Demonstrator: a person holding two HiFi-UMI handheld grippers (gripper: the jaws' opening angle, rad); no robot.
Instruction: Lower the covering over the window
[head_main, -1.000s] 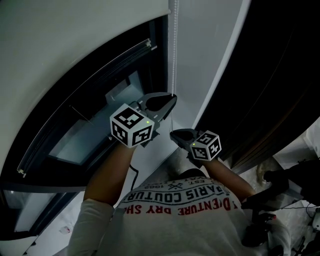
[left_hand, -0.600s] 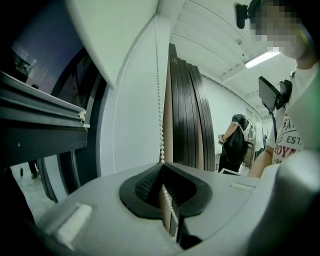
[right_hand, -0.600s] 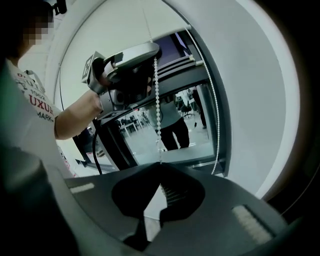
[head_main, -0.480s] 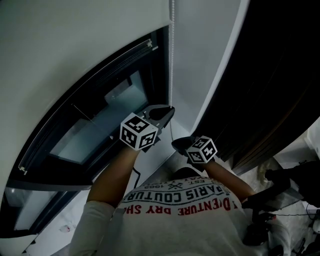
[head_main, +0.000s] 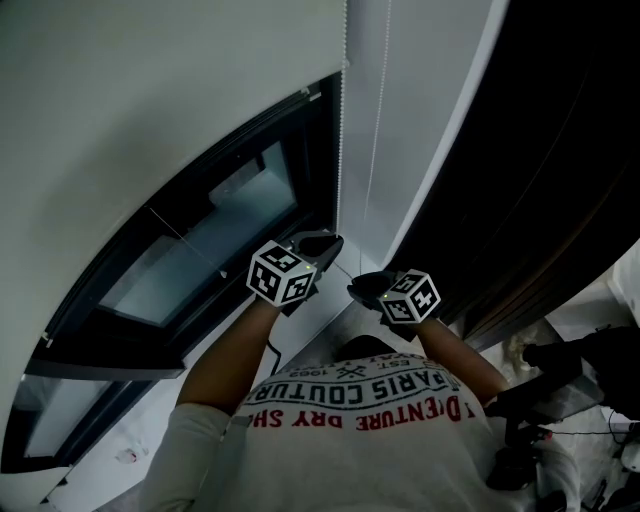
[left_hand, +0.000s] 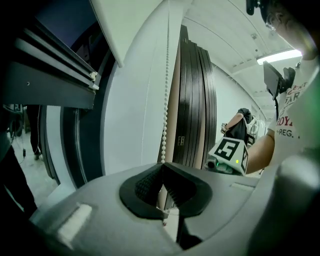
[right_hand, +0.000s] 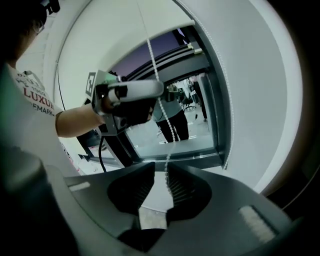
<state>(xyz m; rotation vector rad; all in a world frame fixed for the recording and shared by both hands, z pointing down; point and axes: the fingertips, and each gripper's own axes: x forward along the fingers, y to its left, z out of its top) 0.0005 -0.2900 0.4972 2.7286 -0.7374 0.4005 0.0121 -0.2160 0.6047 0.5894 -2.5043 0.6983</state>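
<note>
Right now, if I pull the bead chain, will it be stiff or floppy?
Probably floppy: the bead chain is a thin string of small beads, taut only above the shut left tool. Likely light. Its beads should catch on the ribbed pads, so slipping seems unlikely.

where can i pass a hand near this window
Bare white wall between the bead chain and the dark panels is free. Crowded at the chain's lower end: left tongs clamp it, right tongs, jaws just opened, straddle it.

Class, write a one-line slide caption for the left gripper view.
Left claw shut on the white bead chain hanging beside the partly lowered blind.
</note>
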